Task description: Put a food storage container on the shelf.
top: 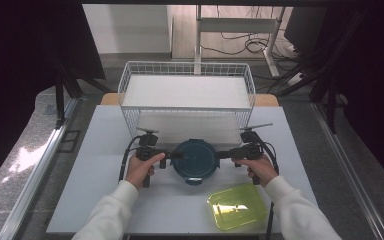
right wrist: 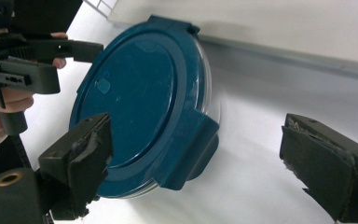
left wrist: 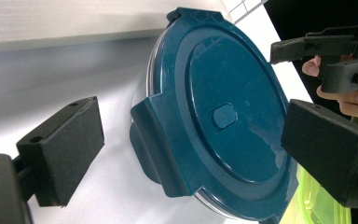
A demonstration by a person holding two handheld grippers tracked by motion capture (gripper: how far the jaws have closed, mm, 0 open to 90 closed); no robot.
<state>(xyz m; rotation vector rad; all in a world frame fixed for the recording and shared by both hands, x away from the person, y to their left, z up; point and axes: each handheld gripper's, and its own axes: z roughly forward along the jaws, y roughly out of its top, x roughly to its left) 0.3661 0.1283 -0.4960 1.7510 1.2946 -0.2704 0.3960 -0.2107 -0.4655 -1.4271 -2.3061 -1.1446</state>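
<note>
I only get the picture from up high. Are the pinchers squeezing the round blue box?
Observer: No. The left gripper view shows the left gripper open, its jaws standing either side of a side clip on the blue box.
Operator: And the other pincher?
Observer: The right gripper is open too, around the opposite clip.
Operator: Is there anything on the lid?
Observer: A small raised oval tab sits in the middle of it.
</note>
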